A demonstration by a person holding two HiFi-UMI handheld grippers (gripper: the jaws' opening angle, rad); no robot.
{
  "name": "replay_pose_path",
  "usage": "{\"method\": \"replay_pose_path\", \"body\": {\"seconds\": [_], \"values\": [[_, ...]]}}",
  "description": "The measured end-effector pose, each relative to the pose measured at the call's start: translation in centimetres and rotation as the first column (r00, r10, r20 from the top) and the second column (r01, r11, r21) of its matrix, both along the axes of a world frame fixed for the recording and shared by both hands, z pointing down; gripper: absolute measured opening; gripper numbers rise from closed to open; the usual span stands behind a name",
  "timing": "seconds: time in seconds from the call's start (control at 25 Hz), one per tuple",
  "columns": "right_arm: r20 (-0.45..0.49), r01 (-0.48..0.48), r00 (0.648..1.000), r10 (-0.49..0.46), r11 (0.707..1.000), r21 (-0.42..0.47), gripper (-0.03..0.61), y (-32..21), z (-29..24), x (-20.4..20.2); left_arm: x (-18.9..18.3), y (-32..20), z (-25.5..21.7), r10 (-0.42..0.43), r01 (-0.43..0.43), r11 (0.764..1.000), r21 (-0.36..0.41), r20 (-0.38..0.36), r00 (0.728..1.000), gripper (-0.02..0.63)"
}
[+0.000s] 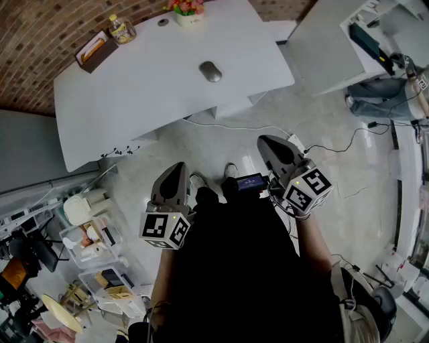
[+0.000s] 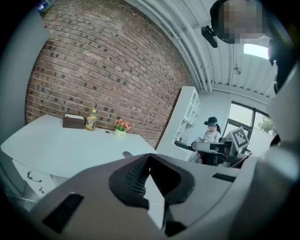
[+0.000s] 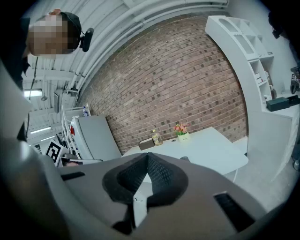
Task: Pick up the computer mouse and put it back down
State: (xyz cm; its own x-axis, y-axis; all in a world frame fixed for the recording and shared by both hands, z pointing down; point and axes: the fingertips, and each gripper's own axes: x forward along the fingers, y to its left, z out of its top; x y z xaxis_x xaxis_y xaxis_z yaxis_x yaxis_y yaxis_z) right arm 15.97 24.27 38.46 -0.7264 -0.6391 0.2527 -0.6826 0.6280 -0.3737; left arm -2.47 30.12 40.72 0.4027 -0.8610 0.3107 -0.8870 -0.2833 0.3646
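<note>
On the white table [image 1: 134,100], near its middle, the grey computer mouse [image 1: 210,71] is laid. Along the table's far edge a flower pot [image 1: 188,13], bottle [image 1: 121,29] and tissue box [image 1: 96,51] are set. Well short of the table, the left gripper [image 1: 176,167] and right gripper [image 1: 267,142] are held clenched, empty.

mouse [image 2: 127,153] half hidden behind left gripper [image 2: 149,157], bottle [image 1: 121,29] label unreadable

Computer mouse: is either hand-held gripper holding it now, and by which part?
Nothing is held. The computer mouse lies on the white table, apart from both; the left hand-held gripper and right hand-held gripper are shut and empty.
</note>
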Motion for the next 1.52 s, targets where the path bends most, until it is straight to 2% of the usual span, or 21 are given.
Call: {"method": "replay_pose_path", "body": {"seconds": [0.28, 0.48, 0.64, 1.0, 1.28, 1.52], "values": [[0.043, 0.016, 0.999, -0.015, 1.000, -0.012, 0.017, 0.0, -0.1, 1.4, 2.1, 0.2, -0.5, 0.007, -0.007, 1.000, 0.012, 0.010, 1.000, 0.014], [0.069, 0.016, 0.998, -0.014, 1.000, -0.027, 0.017, -0.3, 0.4, 2.8, 3.5, 0.1, -0.8, -0.018, 0.018, 1.000, 0.016, 0.000, 1.000, 0.014], [0.075, 0.032, 0.997, -0.028, 0.998, -0.047, 0.017, -0.7, 1.2, 4.0, 4.7, -0.3, -0.7, -0.040, 0.040, 0.999, 0.012, 0.039, 0.998, 0.014], [0.055, 0.098, 0.994, -0.093, 0.990, -0.100, 0.017, -0.4, 3.0, 4.6, 5.8, 0.9, 1.4, -0.109, 0.113, 0.991, -0.073, 0.054, 0.993, 0.014], [0.035, 0.103, 0.994, -0.100, 0.989, -0.109, 0.017, -1.2, 3.8, 1.8, 3.7, 0.5, 2.1, -0.078, 0.083, 0.995, -0.063, 0.078, 0.994, 0.014], [0.004, 0.052, 0.999, -0.052, 0.996, -0.073, 0.017, -4.2, 2.5, -0.9, -0.6, -3.6, 2.0, -0.080, 0.081, 0.996, -0.030, 0.019, 0.997, 0.014]]}}
